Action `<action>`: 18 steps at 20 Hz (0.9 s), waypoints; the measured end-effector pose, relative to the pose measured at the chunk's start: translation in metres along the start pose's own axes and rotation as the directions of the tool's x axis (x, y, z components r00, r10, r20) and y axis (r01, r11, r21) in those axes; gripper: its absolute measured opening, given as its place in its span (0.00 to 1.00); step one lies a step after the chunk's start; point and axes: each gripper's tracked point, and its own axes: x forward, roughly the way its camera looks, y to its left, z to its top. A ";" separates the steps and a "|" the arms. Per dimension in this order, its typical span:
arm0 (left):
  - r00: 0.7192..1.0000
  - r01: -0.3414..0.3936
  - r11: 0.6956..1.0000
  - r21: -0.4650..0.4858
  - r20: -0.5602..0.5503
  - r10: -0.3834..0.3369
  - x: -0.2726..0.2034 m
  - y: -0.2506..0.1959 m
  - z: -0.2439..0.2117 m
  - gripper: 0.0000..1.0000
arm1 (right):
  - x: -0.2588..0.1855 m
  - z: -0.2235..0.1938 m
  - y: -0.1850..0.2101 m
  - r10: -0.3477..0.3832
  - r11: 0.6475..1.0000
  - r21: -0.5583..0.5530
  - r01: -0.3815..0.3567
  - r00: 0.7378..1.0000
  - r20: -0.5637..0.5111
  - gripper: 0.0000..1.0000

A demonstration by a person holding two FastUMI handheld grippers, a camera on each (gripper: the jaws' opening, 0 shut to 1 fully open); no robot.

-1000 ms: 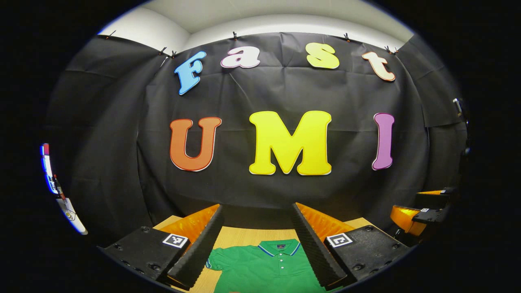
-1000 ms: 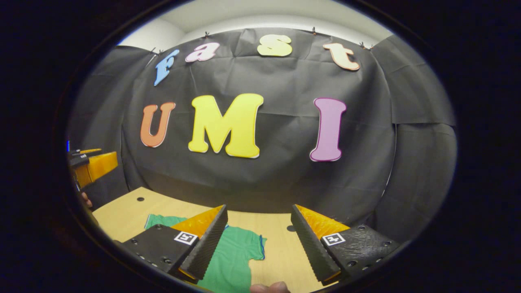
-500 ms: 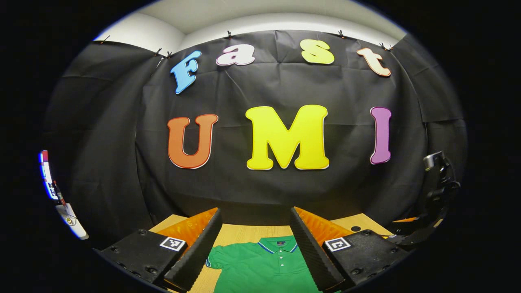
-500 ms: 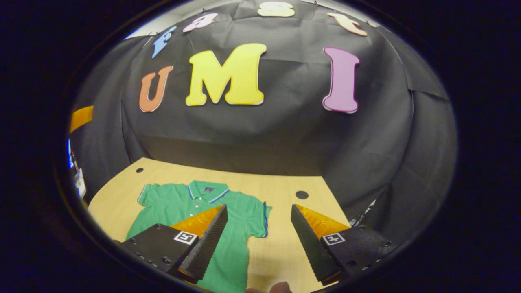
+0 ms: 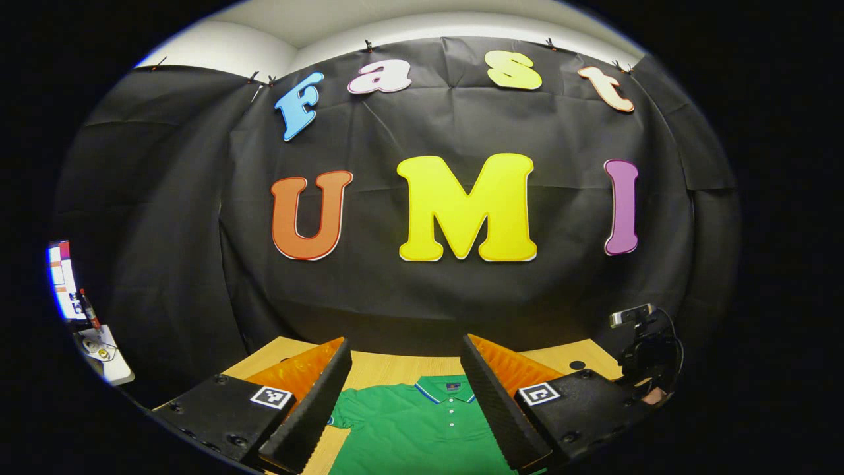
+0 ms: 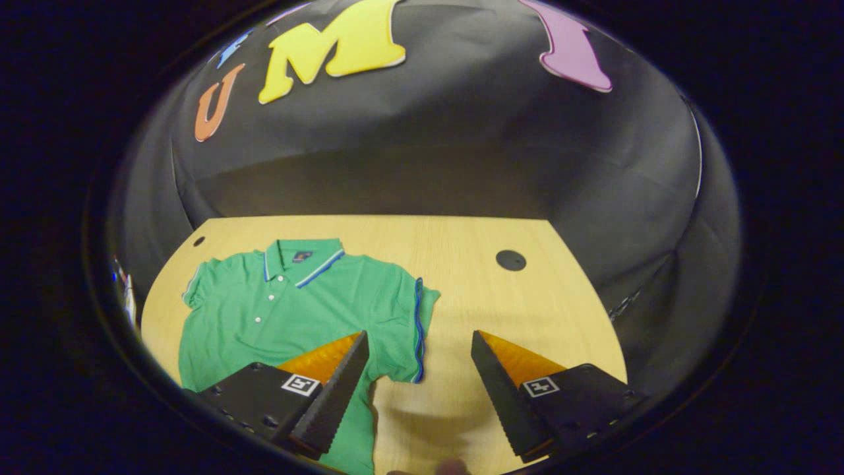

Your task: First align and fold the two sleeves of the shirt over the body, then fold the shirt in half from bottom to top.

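Right gripper view is showing a green polo shirt (image 6: 290,310) lying flat and face up on the wooden table (image 6: 475,290), collar toward 12 o'clock, both short sleeves spread out and blue-trimmed. The right gripper (image 6: 417,389) is hovering above the shirt's right sleeve edge, fingers spread, holding nothing. A dark round hole (image 6: 510,260) is sitting at 1 o'clock of the shirt. In the left gripper view, the left gripper (image 5: 402,402) is hanging spread over the collar (image 5: 447,389), pinching nothing.
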 end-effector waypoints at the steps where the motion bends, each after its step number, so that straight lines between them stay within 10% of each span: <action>1: 1.000 -0.013 1.000 0.005 -0.005 0.013 0.001 0.001 -0.001 1.00 | 0.012 -0.004 0.001 0.008 1.000 0.011 -0.008 1.000 -0.026 0.95; 7: 0.997 -0.070 0.997 0.020 -0.040 0.071 0.003 0.005 -0.010 1.00 | 0.052 -0.024 0.008 0.064 0.997 0.048 -0.058 0.988 -0.139 0.78; 15: 0.997 -0.039 0.999 0.031 -0.072 0.041 0.011 0.007 -0.019 1.00 | 0.062 -0.030 0.000 0.023 0.992 0.125 0.002 0.979 -0.205 0.01; 18: 0.996 -0.028 0.999 0.020 -0.089 0.030 0.014 0.013 -0.025 1.00 | 0.055 -0.022 -0.001 0.026 0.987 0.158 0.005 0.981 -0.194 0.00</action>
